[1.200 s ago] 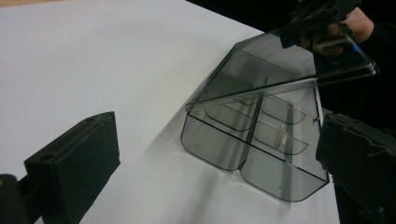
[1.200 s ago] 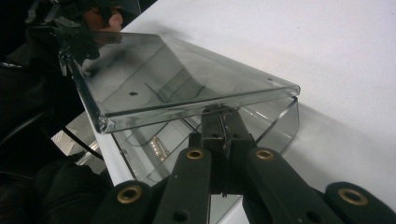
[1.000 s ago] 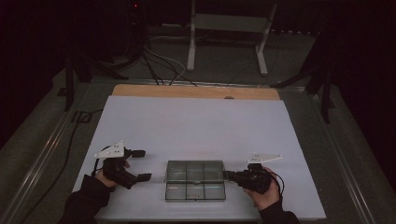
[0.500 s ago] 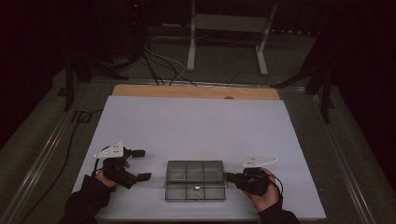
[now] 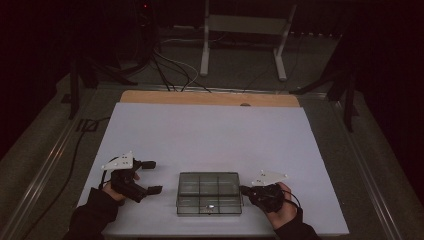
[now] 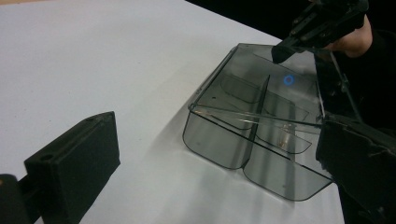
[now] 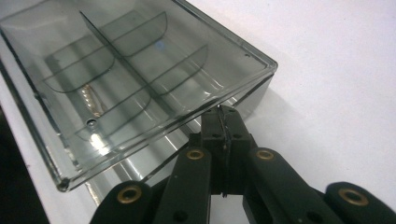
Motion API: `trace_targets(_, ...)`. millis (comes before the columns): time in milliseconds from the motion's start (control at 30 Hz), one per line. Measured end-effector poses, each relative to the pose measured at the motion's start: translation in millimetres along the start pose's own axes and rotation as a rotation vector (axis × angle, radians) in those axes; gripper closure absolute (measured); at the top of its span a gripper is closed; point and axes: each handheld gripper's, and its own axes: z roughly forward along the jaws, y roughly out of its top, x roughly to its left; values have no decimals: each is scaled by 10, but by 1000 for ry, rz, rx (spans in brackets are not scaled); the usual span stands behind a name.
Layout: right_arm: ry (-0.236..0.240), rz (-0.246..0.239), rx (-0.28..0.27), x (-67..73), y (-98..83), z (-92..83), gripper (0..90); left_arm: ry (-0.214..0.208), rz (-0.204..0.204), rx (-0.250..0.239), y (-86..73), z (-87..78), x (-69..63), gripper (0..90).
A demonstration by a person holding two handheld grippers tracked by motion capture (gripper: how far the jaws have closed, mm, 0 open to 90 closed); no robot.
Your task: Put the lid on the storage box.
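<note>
1. Currently the clear compartment box (image 5: pixel 209 193) is sitting on the white tabletop (image 5: pixel 210 135) near its front edge, between the two hands, with its lid lying down over the dividers.
2. Step in hand, as judged: the right claw (image 5: pixel 246 190) is working at the lid's right edge, likely to lift it open.
3. Right claw state: jaws are fully closed against each other, holding nothing. In the right gripper view the closed tips (image 7: pixel 223 122) are sitting just under the overhanging lid rim (image 7: pixel 224 93), at or very near contact; whether they are actually touching I cannot tell.
4. Left claw (image 5: pixel 150 176): jaws are standing wide apart, holding nothing, hovering just left of the box and not touching it. In the left gripper view the box (image 6: pixel 261 126) is lying ahead between the two jaw pads.
5. Doing it well, as judged:
   - keeping the closed tips under the rim and raising gently, so that the lid is pivoting rather than the whole box tipping;
   - bringing the left claw against the box's left wall to be steadying it, since a light plastic box is likely to slide on the smooth sheet;
   - watching the front latch (image 5: pixel 210 206), which may be resisting.
6. Compartments are appearing empty.
</note>
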Motion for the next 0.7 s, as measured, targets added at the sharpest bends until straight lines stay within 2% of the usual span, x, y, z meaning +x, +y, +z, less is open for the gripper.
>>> trace_targets(200,-24,-6,14,-13,-9,15,900,-5,0,-1,-3,2,1,14)
trace_targets(333,-16,8,-8,-34,8,-18,900,-5,1,-2,-2,2,-2,14)
trace_targets(500,30,31,-40,-64,32,-53,895,-9,2,-3,1,10,-7,14)
trace_targets(700,101,63,-68,-133,63,-66,798,-11,4,-12,16,12,-10,14)
